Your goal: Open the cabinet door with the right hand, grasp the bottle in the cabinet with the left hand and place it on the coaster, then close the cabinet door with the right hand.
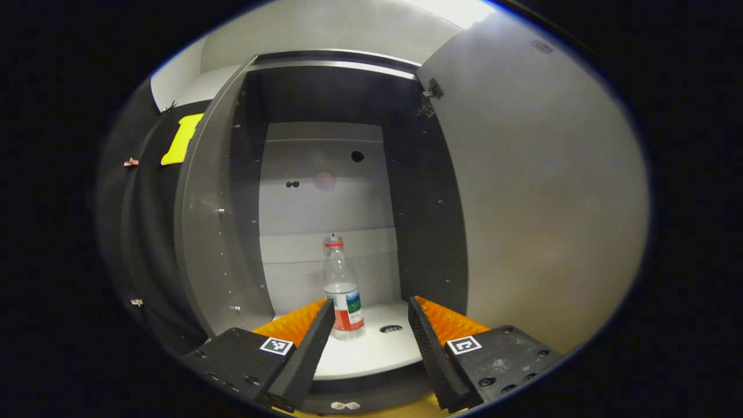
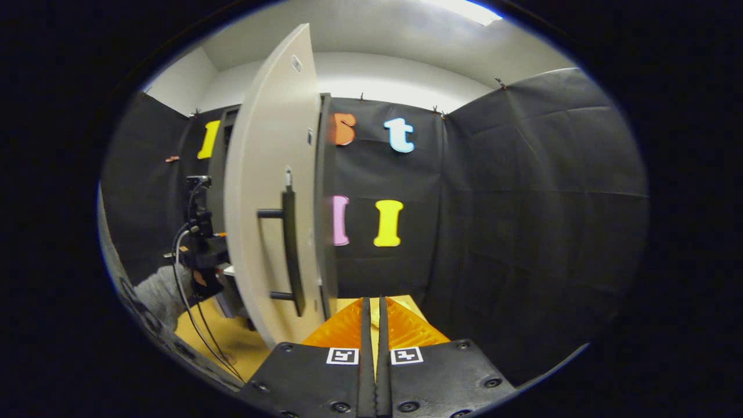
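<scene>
In the left gripper view the cabinet (image 1: 220, 203) stands with its door (image 1: 540, 197) swung wide to the right. A clear plastic bottle (image 1: 343, 287) with a red cap stands upright on the white shelf (image 1: 371, 348) inside. My left gripper (image 1: 371, 307) is open just in front of the shelf, its fingers either side of the bottle and short of it. In the right gripper view the open door (image 2: 273, 191) with its dark bar handle (image 2: 292, 249) is seen edge-on to the left. My right gripper (image 2: 372, 305) is shut on nothing, just right of the door's edge.
Black cloth walls (image 2: 522, 220) close the booth behind and to the right. In the right gripper view the other gripper (image 2: 200, 244), its cable and a grey sleeve (image 2: 159, 293) reach toward the cabinet over the tan table (image 2: 232, 342).
</scene>
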